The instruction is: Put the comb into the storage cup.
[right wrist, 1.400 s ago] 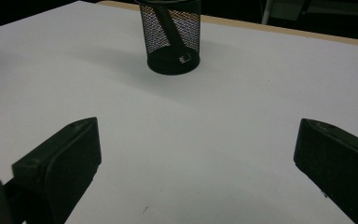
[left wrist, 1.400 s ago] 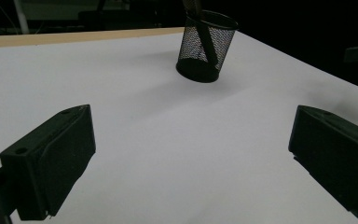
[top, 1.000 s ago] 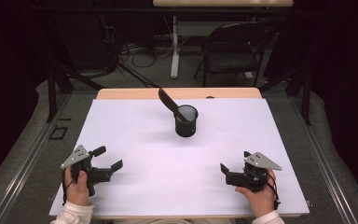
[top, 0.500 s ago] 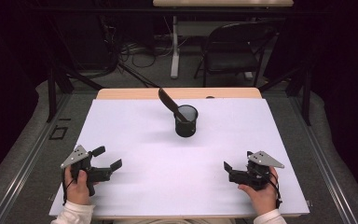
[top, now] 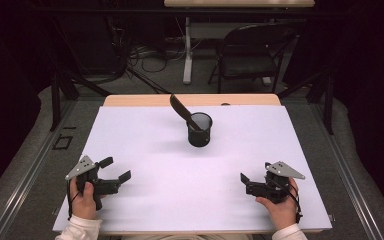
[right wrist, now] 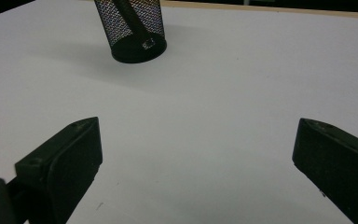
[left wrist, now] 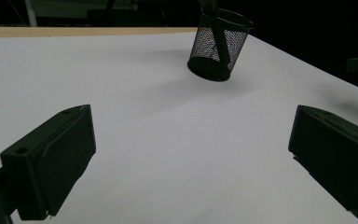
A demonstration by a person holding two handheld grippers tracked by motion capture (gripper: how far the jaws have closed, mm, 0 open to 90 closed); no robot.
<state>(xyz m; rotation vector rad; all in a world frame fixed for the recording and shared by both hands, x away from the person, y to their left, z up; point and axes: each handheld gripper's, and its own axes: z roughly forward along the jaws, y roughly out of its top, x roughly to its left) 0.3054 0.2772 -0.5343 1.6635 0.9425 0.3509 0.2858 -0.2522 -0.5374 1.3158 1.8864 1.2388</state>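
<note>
I hold both grippers low at the tabletop's near corners, left gripper (top: pixel 114 175) and right gripper (top: pixel 245 179), jaws spread and empty. The cup (top: pixel 200 129), with the spatula (top: pixel 184 110) leaning in it, stands near the far edge, untouched. By my reading nothing is started; reach and grasp remain.

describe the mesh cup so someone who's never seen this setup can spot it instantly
Start from the white table: the mesh cup stands upright toward its far edge, about midway across, well beyond the left gripper and right gripper. It is a small round black wire-mesh holder, and a dark flat tool leans out of it to the upper left.
</note>
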